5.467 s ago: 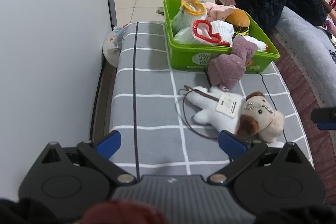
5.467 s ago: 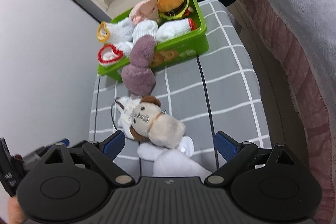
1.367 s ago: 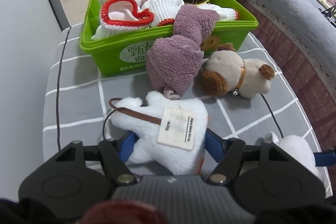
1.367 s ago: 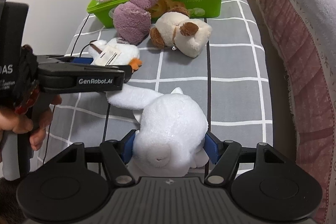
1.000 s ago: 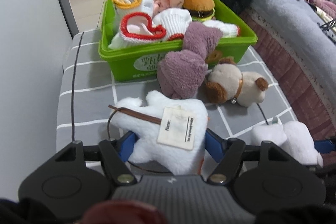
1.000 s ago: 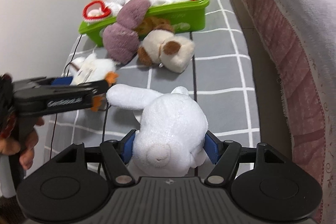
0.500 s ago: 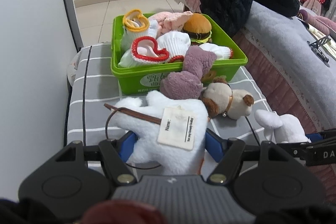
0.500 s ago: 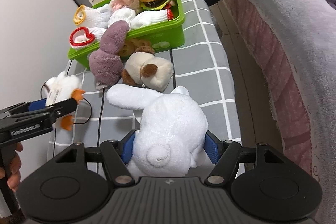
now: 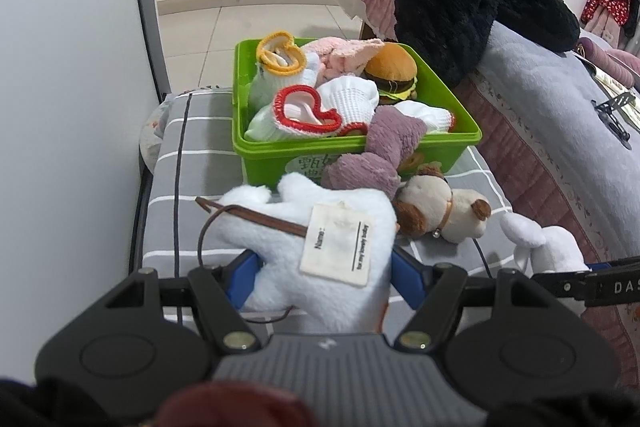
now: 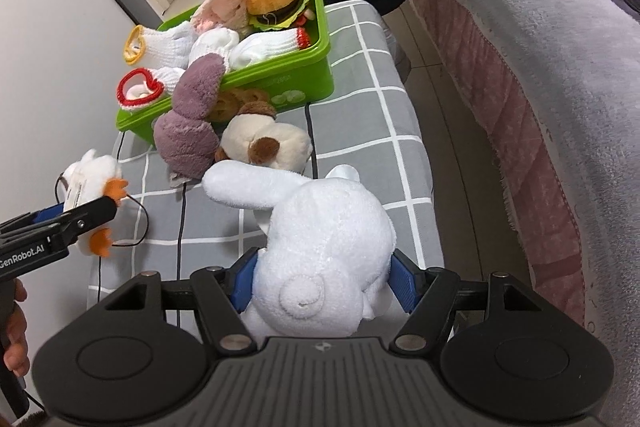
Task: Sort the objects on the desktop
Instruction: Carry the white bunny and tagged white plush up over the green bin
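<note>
Right wrist view: we see the green bin (image 10: 308, 75) crowded with socks at the far end of the grey checked counter (image 10: 368, 131). Our right tool (image 10: 324, 283) clamps the white rabbit (image 10: 324, 251); our left tool (image 9: 320, 275) clamps the white duck (image 9: 320, 251). Both are lifted, mid-carry; next we need space in the bin.

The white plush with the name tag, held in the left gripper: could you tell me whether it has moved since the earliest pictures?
Yes. The white plush, which lay on the grey checked cover short of the green bin, is now clamped in the left gripper and lifted off it.
</note>
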Demonstrator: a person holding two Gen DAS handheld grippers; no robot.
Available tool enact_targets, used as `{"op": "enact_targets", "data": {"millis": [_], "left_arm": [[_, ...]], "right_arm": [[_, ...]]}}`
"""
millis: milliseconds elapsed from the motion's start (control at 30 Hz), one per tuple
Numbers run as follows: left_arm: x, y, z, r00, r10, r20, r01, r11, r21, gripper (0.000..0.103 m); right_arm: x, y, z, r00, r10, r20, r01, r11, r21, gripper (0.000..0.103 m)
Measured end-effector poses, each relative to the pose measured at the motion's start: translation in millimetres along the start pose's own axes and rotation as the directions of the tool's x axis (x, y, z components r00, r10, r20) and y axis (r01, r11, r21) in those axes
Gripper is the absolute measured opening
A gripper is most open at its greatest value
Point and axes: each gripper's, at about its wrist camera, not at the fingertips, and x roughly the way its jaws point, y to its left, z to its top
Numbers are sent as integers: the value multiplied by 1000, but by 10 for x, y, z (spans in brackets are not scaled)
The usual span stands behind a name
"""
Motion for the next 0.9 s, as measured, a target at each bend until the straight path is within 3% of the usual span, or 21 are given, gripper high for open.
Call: {"op": "enact_targets", "data": {"millis": [333, 767, 900], "left_arm": [[-35, 53, 29, 1000, -4, 15, 4, 1000, -23, 68], [-88, 138, 158, 997, -50, 53, 55, 992, -111, 68], [-132, 61, 200, 996, -49, 76, 57, 994, -98, 69]], "right_arm": [[-59, -62, 75, 999, 23, 23, -24, 999, 33, 67], [-224, -47, 270, 994, 66, 90, -74, 993, 88, 67], [-350, -4, 345, 986, 94, 135, -109, 989, 102, 67]]}}
